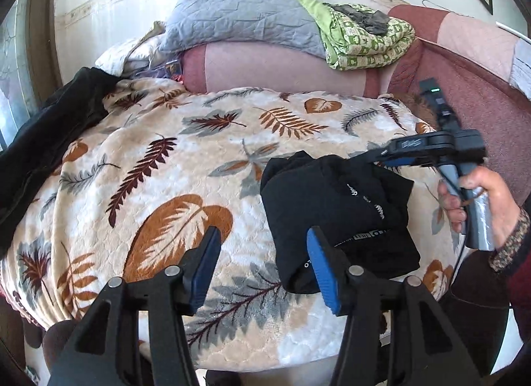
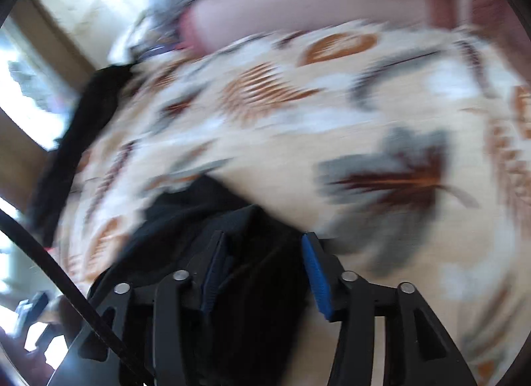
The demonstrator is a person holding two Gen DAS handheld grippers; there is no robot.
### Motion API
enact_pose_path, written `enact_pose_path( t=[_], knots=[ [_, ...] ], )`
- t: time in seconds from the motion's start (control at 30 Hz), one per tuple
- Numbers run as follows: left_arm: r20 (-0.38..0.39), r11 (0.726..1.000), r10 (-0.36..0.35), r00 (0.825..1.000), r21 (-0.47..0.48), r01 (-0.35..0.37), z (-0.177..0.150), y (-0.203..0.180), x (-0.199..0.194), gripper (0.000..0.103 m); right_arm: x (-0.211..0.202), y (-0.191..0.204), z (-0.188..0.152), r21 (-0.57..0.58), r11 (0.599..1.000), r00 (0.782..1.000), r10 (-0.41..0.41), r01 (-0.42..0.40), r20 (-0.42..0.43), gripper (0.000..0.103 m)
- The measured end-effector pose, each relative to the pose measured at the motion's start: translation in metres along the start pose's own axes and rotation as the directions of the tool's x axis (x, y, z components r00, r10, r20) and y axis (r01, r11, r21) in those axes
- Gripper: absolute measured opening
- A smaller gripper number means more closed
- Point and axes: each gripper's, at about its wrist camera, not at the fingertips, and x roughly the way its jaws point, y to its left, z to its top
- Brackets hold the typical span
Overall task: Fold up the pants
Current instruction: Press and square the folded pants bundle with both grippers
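Observation:
The black pants (image 1: 338, 216) lie folded in a compact bundle on the leaf-print blanket (image 1: 186, 166), right of centre. My left gripper (image 1: 262, 249) is open and empty, just left of the bundle's near corner. My right gripper (image 1: 375, 158) reaches in from the right at the bundle's far right edge. In the blurred right wrist view the right gripper (image 2: 262, 253) is open, with the black pants (image 2: 239, 220) lying between and below its fingers; whether they touch the fabric I cannot tell.
Another black garment (image 1: 43, 140) lies at the blanket's left edge. A grey pillow (image 1: 239, 17) and a green patterned quilt (image 1: 365, 40) rest on the pink sofa back (image 1: 272, 70). The pink armrest (image 1: 481, 93) rises at right.

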Motion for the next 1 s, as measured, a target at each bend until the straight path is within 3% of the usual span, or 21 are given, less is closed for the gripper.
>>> enact_pose_path(
  t=[0.1,0.17,0.33,0.47,0.5,0.6,0.63,0.8,1.0],
  knots=[
    [-0.007,1.000,-0.009,1.000,-0.013,0.009,0.000,0.000,0.005,0.061,-0.028,-0.005,-0.006,0.019,1.000,0.995,-0.004,0.002,0.103,0.055],
    [-0.018,1.000,-0.012,1.000,-0.017,0.012,-0.001,-0.001,0.009,0.061,-0.043,0.003,-0.012,-0.019,0.999,0.991,0.039,-0.036,0.126,0.055],
    [-0.031,1.000,-0.011,0.999,-0.024,0.010,-0.005,0.000,0.012,0.061,-0.047,0.028,-0.042,-0.065,0.983,0.980,0.179,-0.174,0.084,0.053],
    [-0.037,0.999,-0.010,0.999,-0.040,0.008,-0.006,0.004,0.012,0.061,-0.021,0.044,-0.061,-0.073,0.991,0.993,0.112,-0.109,0.029,0.055],
    [-0.037,0.999,-0.007,0.999,-0.042,0.006,-0.005,0.005,0.011,0.063,-0.015,0.046,-0.063,-0.073,0.992,0.994,0.105,-0.103,0.025,0.053],
    [-0.026,0.999,0.001,1.000,-0.047,-0.002,-0.004,0.008,0.008,0.067,-0.015,0.046,-0.069,-0.068,0.986,0.988,0.153,-0.151,0.032,0.016],
    [-0.024,0.999,0.000,1.000,-0.047,-0.001,-0.003,0.009,0.008,0.067,-0.017,0.042,-0.069,-0.048,0.982,0.982,0.185,-0.183,0.042,0.011],
    [-0.046,0.993,-0.085,0.995,-0.085,0.081,0.011,0.009,0.016,0.068,-0.039,0.017,-0.073,0.037,0.978,0.973,0.198,-0.204,0.115,0.008],
    [-0.097,0.982,-0.181,0.979,-0.066,0.176,0.021,-0.019,0.053,0.068,-0.035,-0.005,-0.089,0.098,0.978,0.979,0.175,-0.185,0.101,0.007]
  ],
)
